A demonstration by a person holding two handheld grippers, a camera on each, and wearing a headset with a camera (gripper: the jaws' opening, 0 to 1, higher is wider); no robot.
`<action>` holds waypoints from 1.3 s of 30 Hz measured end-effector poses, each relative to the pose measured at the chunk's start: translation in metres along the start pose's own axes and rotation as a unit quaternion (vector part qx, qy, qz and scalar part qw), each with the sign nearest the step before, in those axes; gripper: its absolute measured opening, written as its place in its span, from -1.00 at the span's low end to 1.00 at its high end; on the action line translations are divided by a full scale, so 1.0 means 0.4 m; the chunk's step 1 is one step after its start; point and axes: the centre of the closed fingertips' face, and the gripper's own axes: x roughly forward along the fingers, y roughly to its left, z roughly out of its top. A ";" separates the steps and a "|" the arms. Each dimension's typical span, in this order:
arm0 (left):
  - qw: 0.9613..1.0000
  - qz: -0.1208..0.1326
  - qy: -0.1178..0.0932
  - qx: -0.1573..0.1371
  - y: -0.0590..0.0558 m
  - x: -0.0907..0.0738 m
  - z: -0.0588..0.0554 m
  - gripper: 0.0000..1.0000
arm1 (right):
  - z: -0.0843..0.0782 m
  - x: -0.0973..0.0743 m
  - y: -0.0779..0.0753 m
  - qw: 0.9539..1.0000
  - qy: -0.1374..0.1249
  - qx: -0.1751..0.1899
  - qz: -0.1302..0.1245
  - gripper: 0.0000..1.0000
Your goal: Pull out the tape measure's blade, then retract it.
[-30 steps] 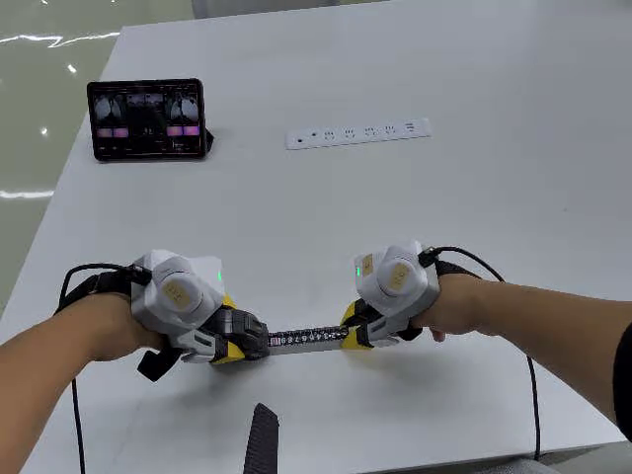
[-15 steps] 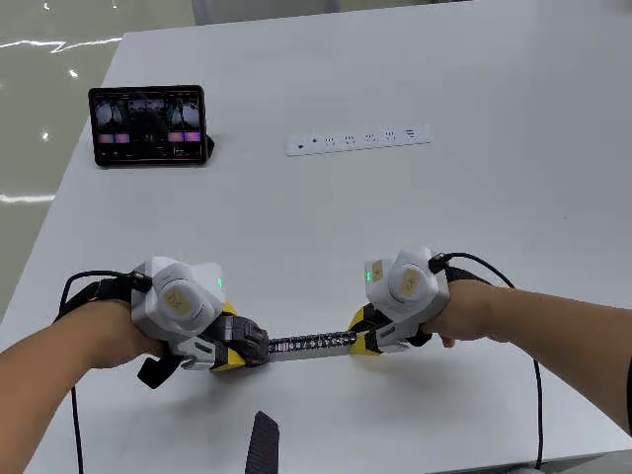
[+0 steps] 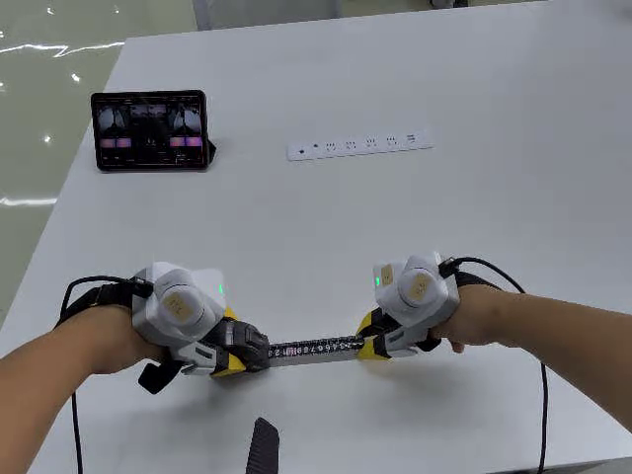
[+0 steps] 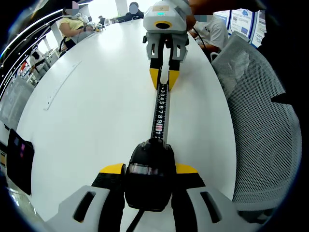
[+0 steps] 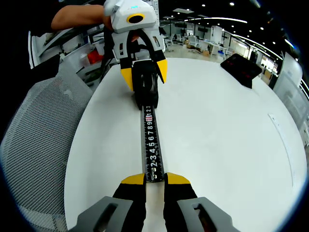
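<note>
A black tape measure case (image 4: pixel 149 176) sits clamped between the yellow-tipped jaws of my left gripper (image 3: pixel 234 348), low on the white table (image 3: pixel 326 227). Its white numbered blade (image 3: pixel 314 348) runs right to my right gripper (image 3: pixel 367 346), which is shut on the blade's end hook. In the right gripper view the blade (image 5: pixel 150 145) stretches from my right gripper (image 5: pixel 155 180) up to the case (image 5: pixel 145 84), with about twelve centimetres showing. In the left gripper view the blade (image 4: pixel 161 108) reaches the other gripper (image 4: pixel 164 79) ahead.
A tablet (image 3: pixel 150 129) stands at the table's back left and a white power strip (image 3: pixel 360 144) lies mid-table. A dark strap (image 3: pixel 262 446) lies near the front edge. A mesh chair (image 4: pixel 263 121) stands beside the table; cables trail from both wrists.
The right gripper has moved right, away from the left one, and more of the blade has come out of the case. The left gripper has held nearly still.
</note>
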 end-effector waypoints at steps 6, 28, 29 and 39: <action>1.000 0.001 0.001 0.000 0.000 -0.001 0.000 -0.36 | -0.007 -0.006 0.001 1.000 0.000 -0.001 0.000 -0.82; 1.000 0.001 0.001 -0.001 -0.001 0.001 0.003 -0.36 | -0.043 -0.031 -0.003 1.000 0.003 0.008 -0.003 -0.82; 1.000 0.001 0.001 -0.001 -0.001 0.001 0.003 -0.36 | -0.045 -0.032 -0.004 1.000 0.003 0.008 -0.003 -0.82; 1.000 0.001 0.000 -0.002 0.000 0.001 0.002 -0.36 | -0.057 -0.040 -0.007 1.000 0.006 0.013 -0.006 -0.82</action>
